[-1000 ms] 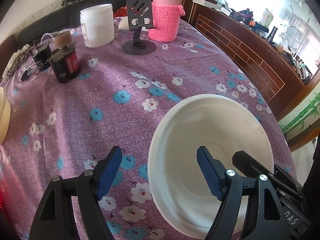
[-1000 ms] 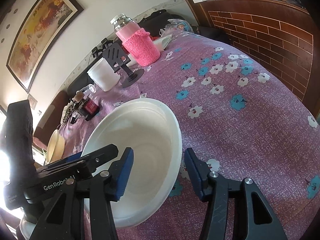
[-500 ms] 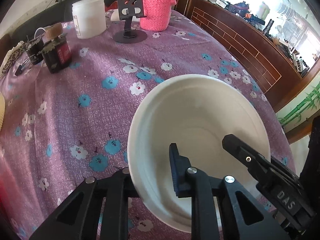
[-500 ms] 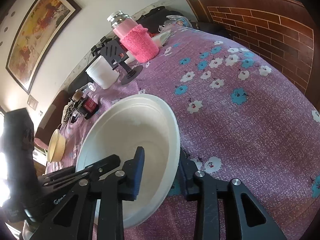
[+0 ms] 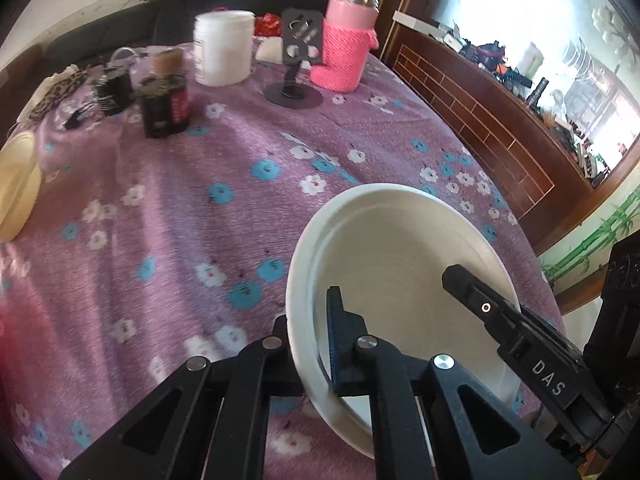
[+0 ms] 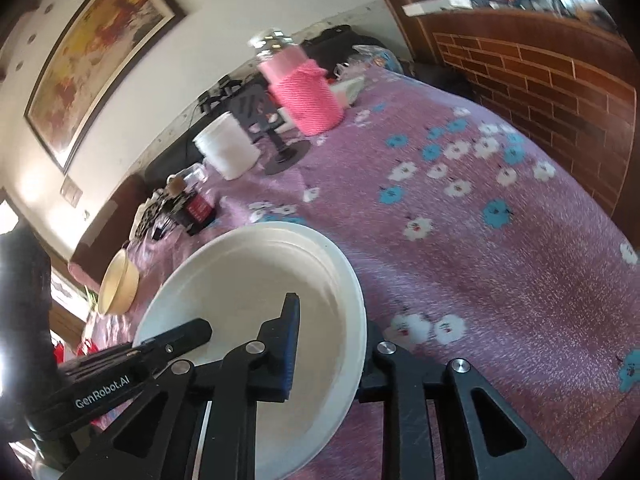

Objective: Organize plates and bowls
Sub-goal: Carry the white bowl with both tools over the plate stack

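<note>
The left gripper is clamped on the near left rim of the white bowl: one finger sits outside the rim, the blue-padded one inside, with the wall pinched between them. The right gripper grips the opposite side of the same bowl, its blue pad inside the rim and the other finger under the outer edge; its jaws are closing on the rim, which fills the gap between them. Each gripper shows in the other's view as a black bar reaching over the bowl's far edge. The bowl is tilted and held between the two grippers over the near part of the table, which is covered by a purple cloth with white and blue flowers. Well apart at the table's left edge lies a cream bowl. Toward the far end stand a dark jar with a cork top, a white tub, a black phone stand and a pink knit-sleeved flask. A framed painting hangs on the pale wall, and a brick-patterned wooden counter runs along the right side beneath a bright window.
</note>
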### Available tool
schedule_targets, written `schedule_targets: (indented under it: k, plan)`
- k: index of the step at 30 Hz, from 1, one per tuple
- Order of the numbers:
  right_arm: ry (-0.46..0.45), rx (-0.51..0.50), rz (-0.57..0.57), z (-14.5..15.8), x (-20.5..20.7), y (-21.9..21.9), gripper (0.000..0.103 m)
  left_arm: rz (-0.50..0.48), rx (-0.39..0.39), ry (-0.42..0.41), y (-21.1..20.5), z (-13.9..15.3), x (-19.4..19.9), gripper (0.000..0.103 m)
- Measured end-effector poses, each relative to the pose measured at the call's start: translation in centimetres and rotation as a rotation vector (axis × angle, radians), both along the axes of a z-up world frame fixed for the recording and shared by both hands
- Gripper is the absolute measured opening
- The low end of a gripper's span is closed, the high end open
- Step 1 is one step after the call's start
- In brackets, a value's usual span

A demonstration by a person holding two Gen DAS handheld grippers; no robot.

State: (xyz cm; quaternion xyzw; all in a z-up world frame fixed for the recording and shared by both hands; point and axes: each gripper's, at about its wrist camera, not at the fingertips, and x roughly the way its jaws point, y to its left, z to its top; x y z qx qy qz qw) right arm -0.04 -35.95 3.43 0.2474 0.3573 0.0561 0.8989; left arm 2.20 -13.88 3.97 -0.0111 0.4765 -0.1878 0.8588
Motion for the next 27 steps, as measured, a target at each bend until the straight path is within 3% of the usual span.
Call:
schedule_targets:
  k: [13,23,27]
  plan:
    - [-0.079,-0.004,0.136,4.5,-3.1,7.8,0.022,0.145,-0.142,-0.037,10.0,3.0,-4.3,0.007]
    - [-0.157,-0.020,0.279,8.0,-4.3,16.0,0.023,0.294,-0.238,-0.118,19.2,6.0,-8.4,0.007]
    - [-0.185,-0.039,0.330,9.0,-5.0,19.2,0.023,0.356,-0.238,-0.160,22.4,6.9,-10.1,0.007]
